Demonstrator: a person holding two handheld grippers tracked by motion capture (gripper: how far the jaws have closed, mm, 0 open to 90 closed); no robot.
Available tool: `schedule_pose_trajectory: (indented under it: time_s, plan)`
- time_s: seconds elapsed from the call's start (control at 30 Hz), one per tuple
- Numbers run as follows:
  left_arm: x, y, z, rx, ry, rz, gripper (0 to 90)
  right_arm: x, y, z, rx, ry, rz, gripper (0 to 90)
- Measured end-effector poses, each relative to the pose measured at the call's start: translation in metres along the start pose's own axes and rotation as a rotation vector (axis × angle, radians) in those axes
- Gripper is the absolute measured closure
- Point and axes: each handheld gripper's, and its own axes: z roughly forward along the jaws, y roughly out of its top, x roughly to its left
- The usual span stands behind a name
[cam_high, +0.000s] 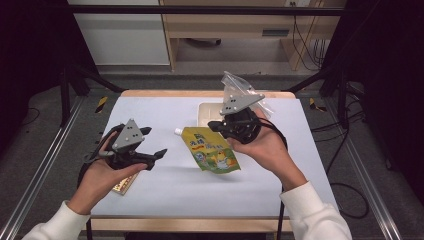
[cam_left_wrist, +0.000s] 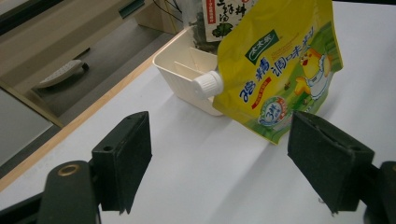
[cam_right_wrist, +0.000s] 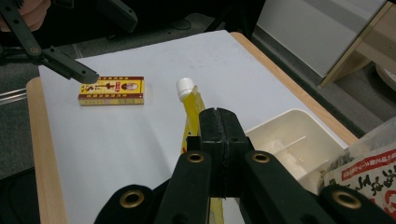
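Right tool (cam_right_wrist: 218, 140) pinching yellow spout pouch (cam_high: 212, 150), left tool (cam_left_wrist: 224, 158) wide and empty, small box (cam_high: 124, 184) half hidden under left hand (cam_high: 102, 172)

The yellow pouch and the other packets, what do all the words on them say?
Yellow pouch: Chinese print, one small roundel; too blurred to quote.
Clear bag in the white tray: Chinese characters, unreadable.
Red-and-yellow box: print too small to read.

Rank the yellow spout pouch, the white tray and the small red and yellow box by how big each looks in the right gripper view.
1. White tray, the largest, though the right tool partly covers it.
2 and 3. Red and yellow box and yellow spout pouch: unsure, since the pouch is seen edge-on and shows little area.
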Motion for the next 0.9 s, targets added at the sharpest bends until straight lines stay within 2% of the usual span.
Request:
schedule_pose_trajectory:
  time_s: [0.1, 0.17, 0.27, 0.47, 0.6, 0.77, 0.83, 0.87, 0.9]
  plan:
    - [-0.003, 0.0, 0.005, 0.0, -0.011, 0.001, 21.6, 0.001, -0.001, 0.001, 0.0, 0.003, 0.007, 90.0]
    - [-0.005, 0.0, 0.008, 0.002, -0.02, 0.012, 21.8, 0.002, -0.003, 0.001, 0.004, 0.022, 0.008, 90.0]
    - [-0.007, 0.002, 0.013, 0.006, -0.028, 0.028, 22.3, 0.002, -0.004, 0.001, 0.0, 0.026, 0.008, 90.0]
    - [-0.007, 0.012, 0.022, -0.004, -0.027, 0.054, 23.9, 0.003, -0.005, -0.001, -0.002, 0.037, 0.008, 90.0]
    - [-0.004, 0.019, 0.032, -0.008, -0.045, 0.086, 26.5, 0.007, -0.005, -0.001, -0.003, 0.046, 0.003, 90.0]
    - [-0.001, 0.025, 0.047, 0.013, -0.077, 0.115, 26.9, 0.012, -0.003, -0.001, -0.002, 0.062, -0.011, 90.0]
    - [0.0, 0.028, 0.054, 0.02, -0.082, 0.14, 26.9, 0.013, -0.003, 0.0, -0.002, 0.064, -0.012, 90.0]
    - [0.001, 0.031, 0.059, 0.015, -0.066, 0.166, 28.3, 0.014, -0.003, 0.0, -0.003, 0.068, -0.012, 90.0]
    - [0.001, 0.031, 0.059, 0.015, -0.066, 0.166, 29.7, 0.014, -0.003, 0.0, -0.003, 0.068, -0.012, 90.0]
